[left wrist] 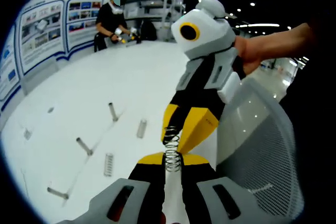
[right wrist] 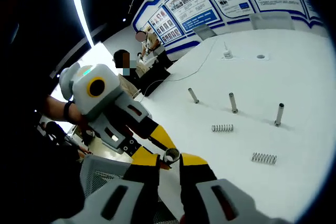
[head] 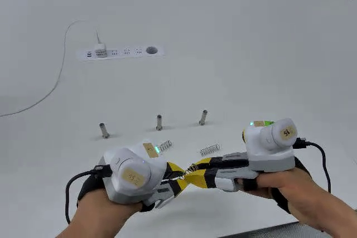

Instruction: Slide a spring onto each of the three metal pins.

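Three short metal pins stand upright in a row on the white table, left (head: 104,130), middle (head: 159,122) and right (head: 203,117); all three are bare. Two loose springs (head: 165,146) (head: 210,149) lie just in front of them. Nearer me, my left gripper (head: 179,174) and right gripper (head: 196,172) meet tip to tip above the table. A third spring (left wrist: 171,153) runs lengthwise between the left gripper's (left wrist: 171,161) yellow tips. Its far end sits between the right gripper's (right wrist: 170,160) tips, where the spring (right wrist: 171,156) shows end-on. Both grippers are shut on it.
A white power strip (head: 120,52) with a plug and a trailing cable lies far back on the left. The table's front edge (head: 268,229) runs just under my hands. A mesh chair back (left wrist: 257,145) stands close beside the grippers. People (left wrist: 113,17) work at the far side.
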Motion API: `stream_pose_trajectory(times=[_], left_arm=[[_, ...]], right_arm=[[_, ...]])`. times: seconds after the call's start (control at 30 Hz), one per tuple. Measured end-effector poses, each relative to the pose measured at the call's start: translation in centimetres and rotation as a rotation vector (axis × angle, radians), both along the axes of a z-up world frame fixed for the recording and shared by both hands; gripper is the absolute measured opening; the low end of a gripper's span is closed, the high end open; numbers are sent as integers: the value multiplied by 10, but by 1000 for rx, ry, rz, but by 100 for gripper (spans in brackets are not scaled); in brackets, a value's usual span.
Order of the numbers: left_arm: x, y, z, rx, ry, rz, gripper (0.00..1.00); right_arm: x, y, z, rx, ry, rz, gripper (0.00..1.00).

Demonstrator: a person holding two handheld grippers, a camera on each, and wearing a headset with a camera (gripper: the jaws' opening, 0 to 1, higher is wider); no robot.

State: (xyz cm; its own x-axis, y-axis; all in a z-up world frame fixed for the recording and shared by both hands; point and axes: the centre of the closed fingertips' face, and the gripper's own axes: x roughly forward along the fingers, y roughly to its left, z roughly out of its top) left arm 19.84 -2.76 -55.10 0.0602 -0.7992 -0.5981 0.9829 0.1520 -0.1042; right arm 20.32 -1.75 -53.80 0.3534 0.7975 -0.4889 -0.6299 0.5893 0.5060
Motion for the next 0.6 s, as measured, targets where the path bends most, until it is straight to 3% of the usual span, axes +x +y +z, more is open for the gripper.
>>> stream_pose_trajectory(times=[0.27, 0.47, 0.6], left_arm=[[-10, -4, 3, -5, -24, -101, 10], [-15, -8, 6, -26, -17, -143, 10], [-19, -9, 11, -40, -24, -192, 10]], right_arm=[[-9, 0, 2, -45, -2, 106, 16], [-13, 0, 6, -82, -16, 198, 16], [-17, 1, 11, -105, -48, 275, 15]])
